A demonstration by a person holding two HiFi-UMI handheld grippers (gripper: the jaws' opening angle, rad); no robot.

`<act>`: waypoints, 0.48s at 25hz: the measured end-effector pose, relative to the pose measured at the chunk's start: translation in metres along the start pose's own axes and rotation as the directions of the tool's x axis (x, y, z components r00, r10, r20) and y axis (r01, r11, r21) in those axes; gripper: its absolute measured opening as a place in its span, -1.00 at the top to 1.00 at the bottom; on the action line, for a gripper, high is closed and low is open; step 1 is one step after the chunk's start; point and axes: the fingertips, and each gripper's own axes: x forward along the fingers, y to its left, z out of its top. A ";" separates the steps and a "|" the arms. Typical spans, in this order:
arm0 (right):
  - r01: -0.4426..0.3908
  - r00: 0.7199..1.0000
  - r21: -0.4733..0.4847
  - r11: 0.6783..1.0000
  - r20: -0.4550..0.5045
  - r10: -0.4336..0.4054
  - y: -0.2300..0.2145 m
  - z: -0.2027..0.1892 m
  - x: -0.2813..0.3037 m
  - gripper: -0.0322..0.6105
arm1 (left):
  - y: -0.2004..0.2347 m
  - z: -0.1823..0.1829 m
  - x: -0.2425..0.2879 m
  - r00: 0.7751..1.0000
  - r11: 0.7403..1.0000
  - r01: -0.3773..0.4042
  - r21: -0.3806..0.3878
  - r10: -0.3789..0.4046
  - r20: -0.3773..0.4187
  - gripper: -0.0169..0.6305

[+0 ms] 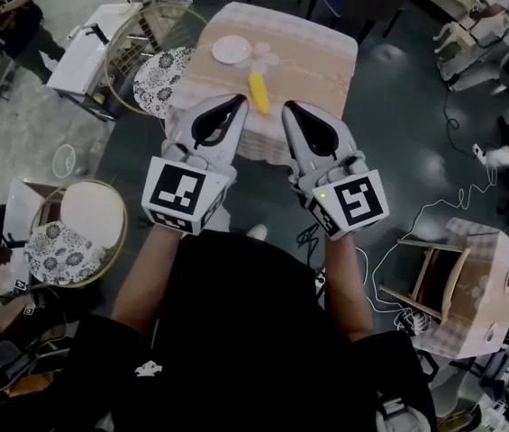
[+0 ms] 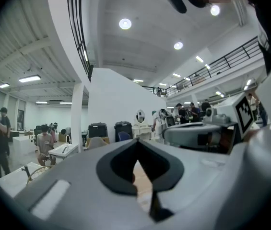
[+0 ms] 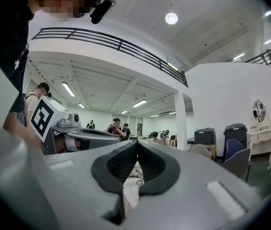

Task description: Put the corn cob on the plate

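Corn cob [image 1: 259, 93] is lying yellow on the lace-covered bench [image 1: 326, 61], near the front edge. It is on the cloth and not in any container. Further back and a little to the left I've got the plate [image 1: 231, 50], small, round and white. Its face shows plain white all over, and the cob sits clear of its rim, near but not touching. A few pale round shapes lie on the cloth just right of the plate; I can't tell what they are.

Both grippers are held out level in front of the person. The left tongs [image 1: 240, 101] are together, tips meeting, and I see only the bench cloth through the gap behind them. The right tongs [image 1: 287, 106] are together too, closed on nothing. From the head view the cob shows between the two sets of tips and just beyond them, touching neither. The marker cubes, left [image 1: 182, 194] and right [image 1: 355, 201], face up at me.

Off the bench's left side stands a gold wire chair [image 1: 159, 79] with a patterned round cushion in its seat.
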 end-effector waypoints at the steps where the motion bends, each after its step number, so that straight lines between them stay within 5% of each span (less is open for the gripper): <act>1: -0.006 1.000 0.001 1.000 -0.001 0.006 -0.001 0.000 0.001 0.90 | 0.001 0.000 0.001 1.000 1.000 -0.002 -0.002 0.002 -0.001 0.93; 12: -0.028 0.999 0.008 1.000 -0.014 0.029 -0.004 -0.006 0.013 0.89 | 0.014 -0.008 0.007 1.000 1.000 -0.023 -0.007 0.023 -0.019 0.93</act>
